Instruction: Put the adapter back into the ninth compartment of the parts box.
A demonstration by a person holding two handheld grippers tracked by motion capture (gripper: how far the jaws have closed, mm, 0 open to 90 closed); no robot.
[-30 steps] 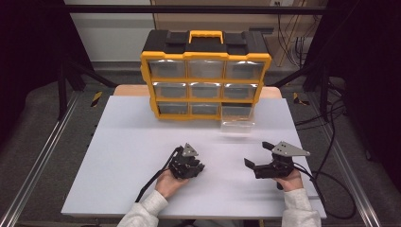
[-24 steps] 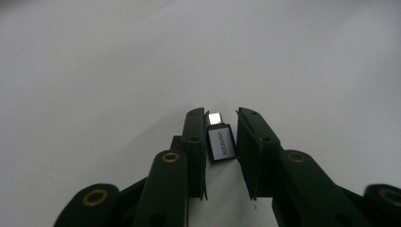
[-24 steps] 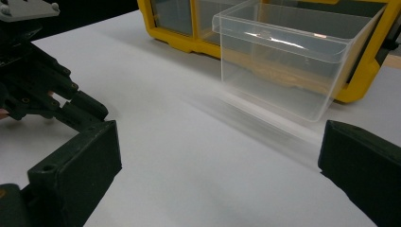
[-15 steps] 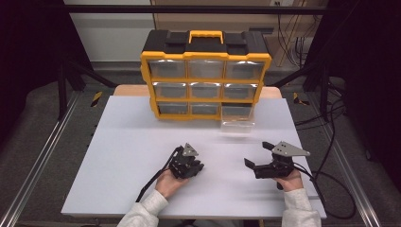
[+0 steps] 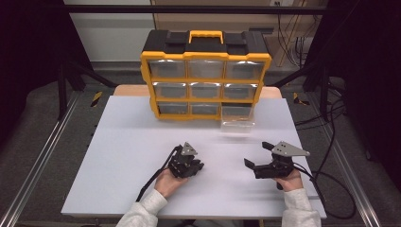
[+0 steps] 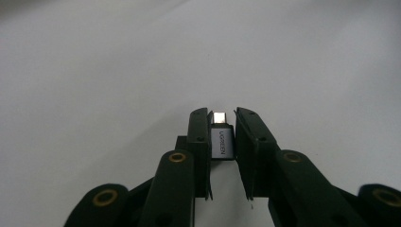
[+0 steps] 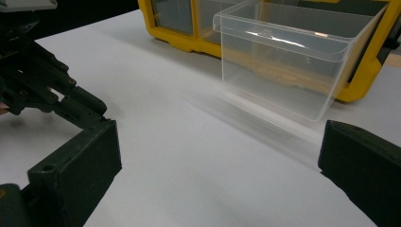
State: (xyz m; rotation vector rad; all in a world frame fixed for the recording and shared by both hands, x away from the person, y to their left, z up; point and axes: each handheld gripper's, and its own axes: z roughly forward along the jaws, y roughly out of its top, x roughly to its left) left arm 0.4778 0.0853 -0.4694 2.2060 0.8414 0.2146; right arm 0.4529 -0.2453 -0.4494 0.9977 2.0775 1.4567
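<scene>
A small silver adapter [image 6: 222, 142] with grey lettering and a metal plug at its far end sits between the black jaws of my left gripper [image 6: 222, 116], which is shut on it just above the white table. In the high view the left gripper [image 5: 195, 167] rests at the table's front centre, held by a hand in a light sleeve. My right gripper [image 5: 257, 153] lies to its right, pointing left, jaws wide apart with nothing between them. In the right gripper view its open jaws [image 7: 217, 175] frame bare table, with the left gripper [image 7: 42, 90] at the far left.
A yellow and black drawer organiser [image 5: 205, 75] stands at the back of the white table [image 5: 123, 142]. Its bottom right clear drawer [image 5: 237, 118] is pulled out onto the table, and looks empty in the right gripper view [image 7: 288, 61]. Cables trail off the table's right side.
</scene>
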